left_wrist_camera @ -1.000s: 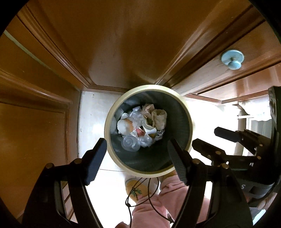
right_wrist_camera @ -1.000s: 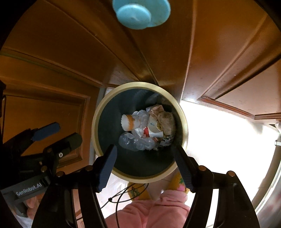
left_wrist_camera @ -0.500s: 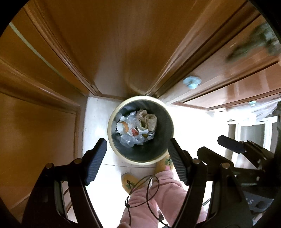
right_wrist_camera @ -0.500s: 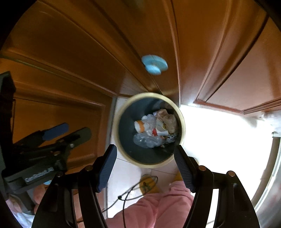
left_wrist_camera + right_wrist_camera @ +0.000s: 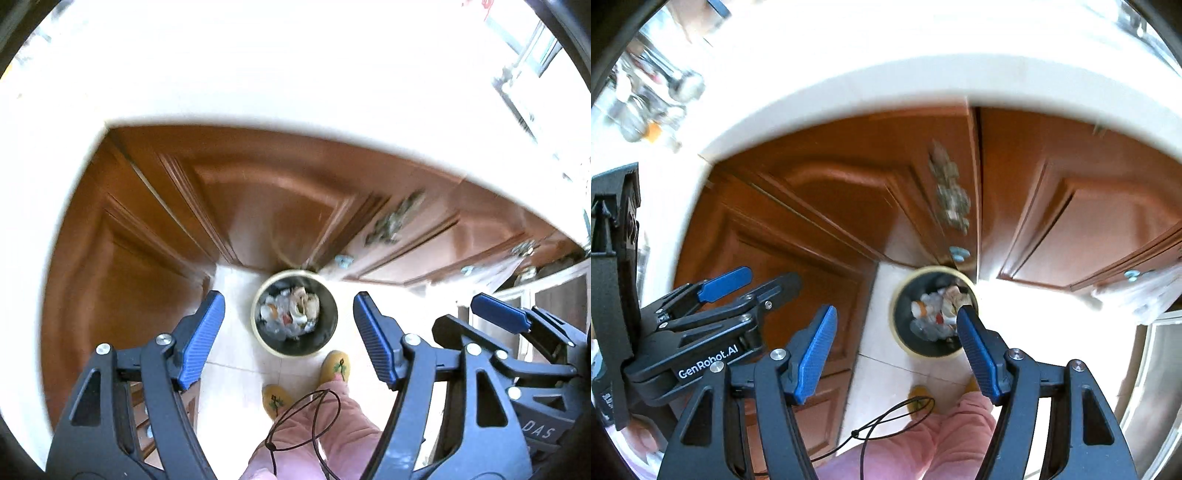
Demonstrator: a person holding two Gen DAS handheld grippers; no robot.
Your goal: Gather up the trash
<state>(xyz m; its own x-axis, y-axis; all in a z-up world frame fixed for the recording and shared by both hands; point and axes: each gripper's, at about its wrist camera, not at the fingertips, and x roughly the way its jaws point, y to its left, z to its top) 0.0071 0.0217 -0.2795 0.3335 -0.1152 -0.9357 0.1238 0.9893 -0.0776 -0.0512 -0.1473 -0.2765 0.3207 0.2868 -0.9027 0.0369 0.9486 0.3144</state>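
On the pale tiled floor, tucked into the corner of the brown wooden cupboards, stands the round bin with a cream rim, just ahead of the person's yellow slippers. It holds the trash: crumpled clear plastic, what looks like a small bottle with an orange band, and brownish scrunched paper. All of it is probably light, soft and springy, so a pinch on a fold or a bottle neck should serve; the clear plastic may be slick and slip. The bin itself looks stiff, best taken by the rim. The left gripper and the right gripper both hang high above it with their blue fingers spread wide and nothing between them. Motion blur smears the cupboard doors and a dangling ornament. The white bench is washed out by glare, so whatever lies on it cannot be made out, and the bin's lower contents are hidden.
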